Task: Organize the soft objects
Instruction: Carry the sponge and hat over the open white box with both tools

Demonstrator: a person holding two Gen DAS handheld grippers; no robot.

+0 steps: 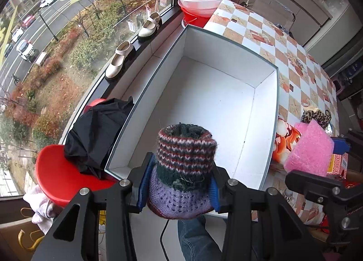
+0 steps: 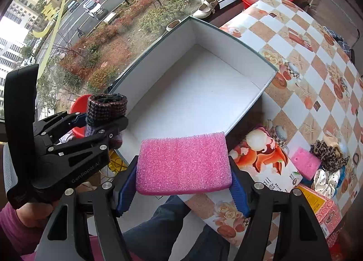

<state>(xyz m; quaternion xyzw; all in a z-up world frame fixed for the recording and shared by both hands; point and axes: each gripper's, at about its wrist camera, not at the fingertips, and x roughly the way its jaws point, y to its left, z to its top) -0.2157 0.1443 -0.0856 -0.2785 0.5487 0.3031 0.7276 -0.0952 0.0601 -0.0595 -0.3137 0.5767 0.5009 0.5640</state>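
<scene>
My left gripper (image 1: 179, 189) is shut on a striped knitted piece with a purple base (image 1: 185, 165), held above the near end of a large white open box (image 1: 217, 102). It also shows in the right wrist view (image 2: 106, 111). My right gripper (image 2: 183, 187) is shut on a pink foam sponge (image 2: 183, 163), held just off the box's near right corner (image 2: 226, 131). The sponge also shows in the left wrist view (image 1: 310, 147). The box (image 2: 192, 93) holds nothing.
A chequered tablecloth (image 1: 295, 61) covers the table. A second pink sponge (image 2: 305, 162), a leopard scrunchie (image 2: 326, 154) and a white scrunchie (image 2: 326, 181) lie at right. A red stool (image 1: 59, 170) with black cloth (image 1: 95, 134) stands left of the box. Shoes (image 1: 120, 61) sit on the windowsill.
</scene>
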